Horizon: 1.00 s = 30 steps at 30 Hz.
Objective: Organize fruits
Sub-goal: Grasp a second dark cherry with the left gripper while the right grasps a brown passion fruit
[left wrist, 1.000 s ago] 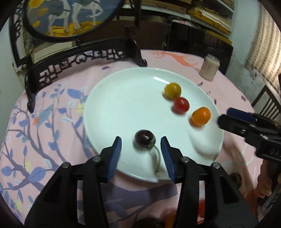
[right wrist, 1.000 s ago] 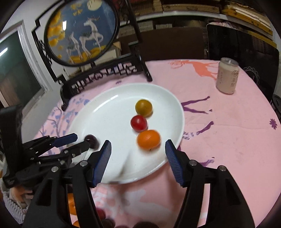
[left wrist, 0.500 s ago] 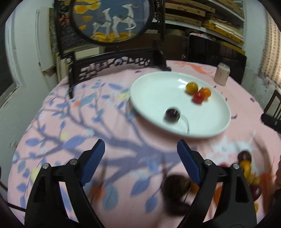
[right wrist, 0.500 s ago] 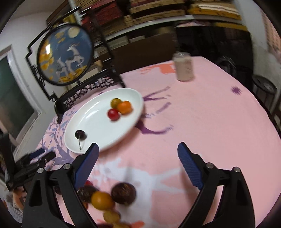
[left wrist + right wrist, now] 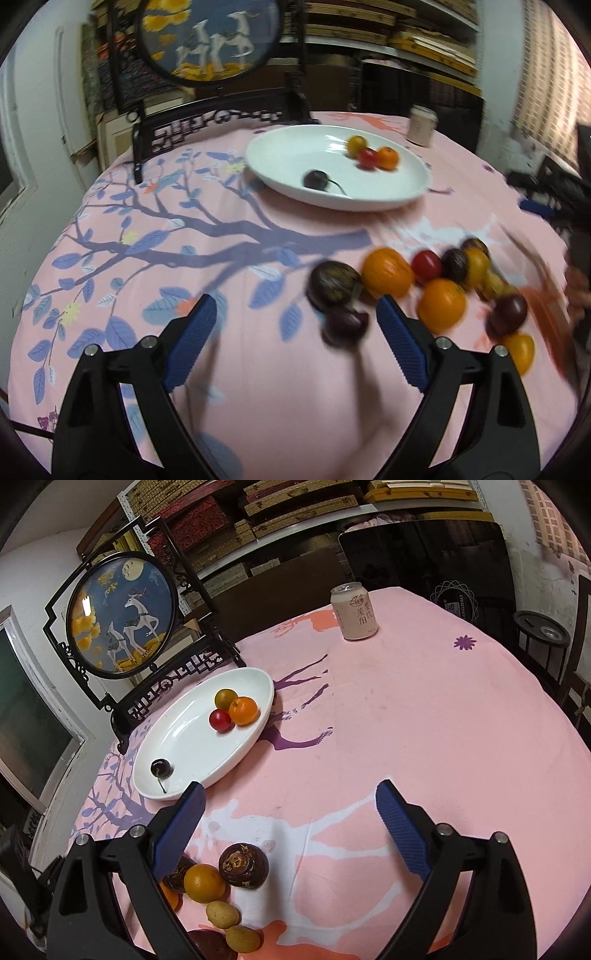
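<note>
Both views ride on hand-held grippers and look forward and downward along their own blue-padded fingers across the round table under a pink printed cloth.

The left wrist view sits close over the loose fruit pile, blurred, with the white oval plate beyond.

The right wrist view looks from further right, sharp.

Both share the plate, the round deer-painted screen in a black carved stand and the pale drink can.
</note>
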Tool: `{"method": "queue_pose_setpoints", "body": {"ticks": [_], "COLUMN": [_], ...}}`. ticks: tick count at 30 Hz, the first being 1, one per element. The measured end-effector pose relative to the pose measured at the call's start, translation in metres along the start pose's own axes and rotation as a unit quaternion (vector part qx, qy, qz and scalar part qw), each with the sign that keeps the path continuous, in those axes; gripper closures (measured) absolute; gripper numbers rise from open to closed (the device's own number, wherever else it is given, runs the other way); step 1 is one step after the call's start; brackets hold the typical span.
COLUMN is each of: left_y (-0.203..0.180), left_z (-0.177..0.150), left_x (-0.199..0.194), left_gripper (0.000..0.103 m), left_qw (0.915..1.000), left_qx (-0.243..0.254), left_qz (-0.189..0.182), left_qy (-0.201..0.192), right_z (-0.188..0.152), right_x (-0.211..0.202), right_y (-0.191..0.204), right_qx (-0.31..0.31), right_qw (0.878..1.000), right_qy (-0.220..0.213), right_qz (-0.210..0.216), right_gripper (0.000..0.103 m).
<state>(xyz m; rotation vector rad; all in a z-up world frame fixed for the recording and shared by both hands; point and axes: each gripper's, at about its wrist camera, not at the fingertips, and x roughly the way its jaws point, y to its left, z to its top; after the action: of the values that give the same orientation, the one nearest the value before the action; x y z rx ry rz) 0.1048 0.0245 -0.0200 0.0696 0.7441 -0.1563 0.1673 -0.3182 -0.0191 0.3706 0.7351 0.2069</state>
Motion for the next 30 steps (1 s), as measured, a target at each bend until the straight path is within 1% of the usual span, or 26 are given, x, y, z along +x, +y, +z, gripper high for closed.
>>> {"method": "queue_pose_setpoints", "body": {"ticks": [2,4,6,8,9,10,11,12,13,15,18,19,20,22,24,27,29,30], "left_y": [-0.011,-0.022,-0.024,-0.025,-0.026,-0.026,-0.025,-0.025,-0.024,-0.022,-0.025,-0.025,-0.025,-0.020,-0.014,-0.007,-0.004,-0.004], "left_z": [-0.007,-0.008,-0.008,-0.008,-0.008,-0.007,-0.007,-0.007,-0.007,-0.007,-0.006,-0.006,-0.006,-0.005,-0.003,-0.001,-0.001,0.000], "left_x": [-0.003,-0.007,-0.005,0.004,0.008,0.012,0.015,0.020,0.023,0.030,0.031,0.031,0.030,0.027,0.020,0.010,0.008,0.008], "left_gripper": [0.013,0.013,0.013,0.016,0.025,0.037,0.043,0.053,0.061,0.063,0.063,0.070,0.071,0.071,0.071,0.071,0.072,0.071], "left_qw": [0.9997,0.9988,0.9985,0.9983,0.9980,0.9977,0.9973,0.9968,0.9963,0.9954,0.9954,0.9955,0.9956,0.9967,0.9980,0.9993,0.9994,0.9995], "left_qx": [0.025,0.048,0.051,0.051,0.050,0.049,0.046,0.041,0.037,0.029,0.033,0.033,0.031,0.020,0.009,-0.003,-0.008,-0.009], "left_qz": [-0.007,-0.012,-0.021,-0.025,-0.028,-0.033,-0.037,-0.043,-0.048,-0.053,-0.053,-0.052,-0.053,-0.050,-0.046,-0.031,-0.030,-0.028], "left_qy": [0.002,-0.006,-0.002,0.016,0.026,0.035,0.043,0.054,0.061,0.073,0.073,0.072,0.070,0.061,0.043,0.018,0.013,0.014], "right_z": [0.000,0.000,0.000,0.000,0.000,0.000,-0.001,-0.001,-0.001,-0.001,-0.003,-0.003,-0.004,-0.005,-0.008,-0.017,-0.023,-0.027], "right_x": [0.000,-0.001,0.000,0.001,0.001,0.002,0.002,0.002,0.003,0.003,0.005,0.006,0.007,0.009,0.010,0.014,0.015,0.014], "right_y": [0.001,0.002,0.002,0.002,0.002,0.002,0.002,0.002,0.002,0.003,0.004,0.006,0.007,0.009,0.010,0.009,0.009,0.011], "right_qx": [-0.001,-0.003,-0.001,0.000,0.001,0.002,0.002,0.003,0.003,0.002,0.000,-0.003,-0.005,-0.011,-0.013,-0.005,-0.003,-0.006], "right_qw": [1.000,1.000,1.000,1.000,1.000,1.000,1.000,1.000,1.000,1.000,1.000,1.000,1.000,0.999,0.999,0.997,0.995,0.995], "right_qy": [0.000,0.001,0.002,0.004,0.005,0.007,0.008,0.010,0.010,0.012,0.017,0.020,0.022,0.029,0.036,0.062,0.076,0.080], "right_qz": [0.002,0.002,0.003,0.003,0.004,0.005,0.006,0.007,0.008,0.009,0.013,0.013,0.013,0.015,0.022,0.048,0.060,0.059], "right_gripper": [0.010,0.009,0.010,0.010,0.010,0.010,0.010,0.009,0.010,0.010,0.009,0.010,0.010,0.010,0.010,0.010,0.010,0.014]}}
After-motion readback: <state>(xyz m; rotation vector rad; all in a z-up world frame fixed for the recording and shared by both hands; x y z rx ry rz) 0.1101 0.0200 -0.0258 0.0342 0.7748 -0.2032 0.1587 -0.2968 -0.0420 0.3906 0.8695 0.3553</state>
